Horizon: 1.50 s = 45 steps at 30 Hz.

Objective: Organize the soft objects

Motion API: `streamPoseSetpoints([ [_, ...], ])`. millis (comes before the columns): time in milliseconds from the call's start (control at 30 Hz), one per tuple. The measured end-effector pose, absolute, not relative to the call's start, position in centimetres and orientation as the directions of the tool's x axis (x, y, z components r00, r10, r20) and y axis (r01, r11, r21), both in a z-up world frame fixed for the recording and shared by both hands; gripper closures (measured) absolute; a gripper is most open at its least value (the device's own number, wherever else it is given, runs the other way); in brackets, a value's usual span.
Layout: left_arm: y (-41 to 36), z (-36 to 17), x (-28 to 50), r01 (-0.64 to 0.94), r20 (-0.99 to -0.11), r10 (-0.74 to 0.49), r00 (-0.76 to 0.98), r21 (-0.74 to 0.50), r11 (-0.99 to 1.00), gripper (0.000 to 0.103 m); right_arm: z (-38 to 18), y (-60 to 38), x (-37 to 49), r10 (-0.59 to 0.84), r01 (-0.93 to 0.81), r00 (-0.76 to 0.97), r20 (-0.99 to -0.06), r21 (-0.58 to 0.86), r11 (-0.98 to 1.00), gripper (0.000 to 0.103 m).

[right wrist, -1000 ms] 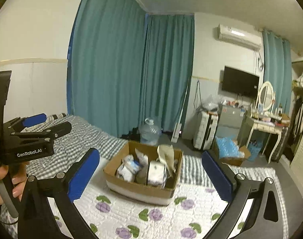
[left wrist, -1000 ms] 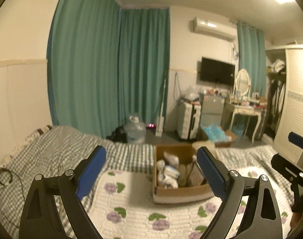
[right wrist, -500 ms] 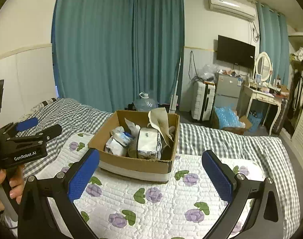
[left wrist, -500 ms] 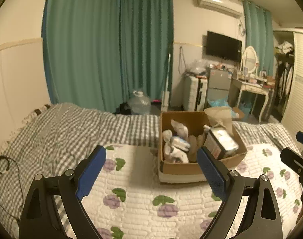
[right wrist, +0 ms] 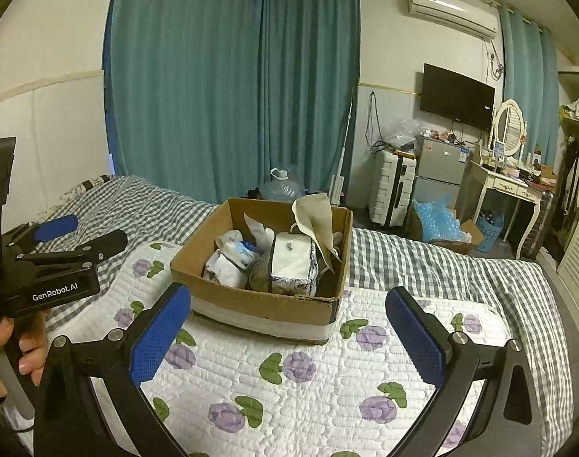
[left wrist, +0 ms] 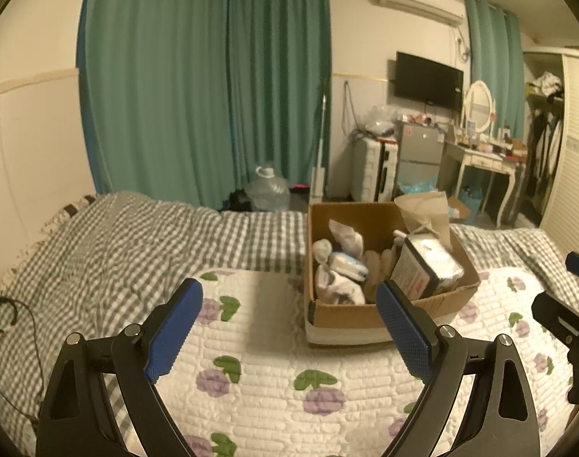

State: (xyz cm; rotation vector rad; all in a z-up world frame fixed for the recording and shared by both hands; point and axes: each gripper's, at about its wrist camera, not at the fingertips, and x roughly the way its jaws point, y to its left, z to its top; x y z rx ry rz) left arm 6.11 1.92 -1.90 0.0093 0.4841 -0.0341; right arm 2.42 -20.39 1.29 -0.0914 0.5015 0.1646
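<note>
A cardboard box (left wrist: pixel 380 314) (right wrist: pixel 259 301) sits on the white flowered quilt (left wrist: pixel 274 381) (right wrist: pixel 327 373) on the bed. It holds white socks (left wrist: pixel 338 282) (right wrist: pixel 228 262), a wrapped white pack (left wrist: pixel 428 270) (right wrist: pixel 293 262) and a beige cloth (left wrist: pixel 426 209) (right wrist: pixel 316 217). My left gripper (left wrist: pixel 289 331) is open and empty, short of the box and to its left. My right gripper (right wrist: pixel 289 335) is open and empty, in front of the box. The left gripper also shows at the left of the right wrist view (right wrist: pixel 57 259).
A grey checked bedspread (left wrist: pixel 137 243) covers the bed around the quilt. Beyond the bed are teal curtains (left wrist: pixel 213 95), a water jug (left wrist: pixel 268 190), a suitcase (right wrist: pixel 392 190), a small fridge (right wrist: pixel 441 169) and a dressing table (right wrist: pixel 510 186). A cable (left wrist: pixel 3 312) lies at the left.
Both grippers have tilted down and moved closer to the bed, so the box now looks larger and higher in both views. Both stayed open.
</note>
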Motion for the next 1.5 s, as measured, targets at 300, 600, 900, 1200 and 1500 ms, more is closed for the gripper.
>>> streamPoseSetpoints([
  [300,1.88,-1.8,6.12,0.036,-0.466,-0.031,0.884,0.002,0.999,0.009,1.5,-20.34,2.28,0.132,-0.178,0.867,-0.481,-0.05,0.983,0.0],
  [600,2.24,-1.89,6.24,0.038,-0.464,-0.029,0.885,0.01,0.999,0.009,1.62,-20.36,2.25,0.125,-0.169,0.869,-0.478,-0.05,0.984,0.0],
  [900,2.24,-1.88,6.14,0.028,-0.46,-0.012,0.888,0.027,0.999,0.009,1.67,-20.46,2.16,0.119,-0.162,0.87,-0.478,-0.05,0.986,0.0],
  [1200,2.15,-1.85,6.18,0.029,-0.459,-0.013,0.888,0.028,0.999,0.009,1.55,-20.61,2.14,0.116,-0.157,0.868,-0.482,-0.047,0.986,0.0],
  [1500,2.07,-1.85,6.15,0.035,-0.461,-0.018,0.887,0.027,0.999,0.009,1.48,-20.57,2.09,0.114,-0.156,0.868,-0.483,-0.048,0.987,0.0],
])
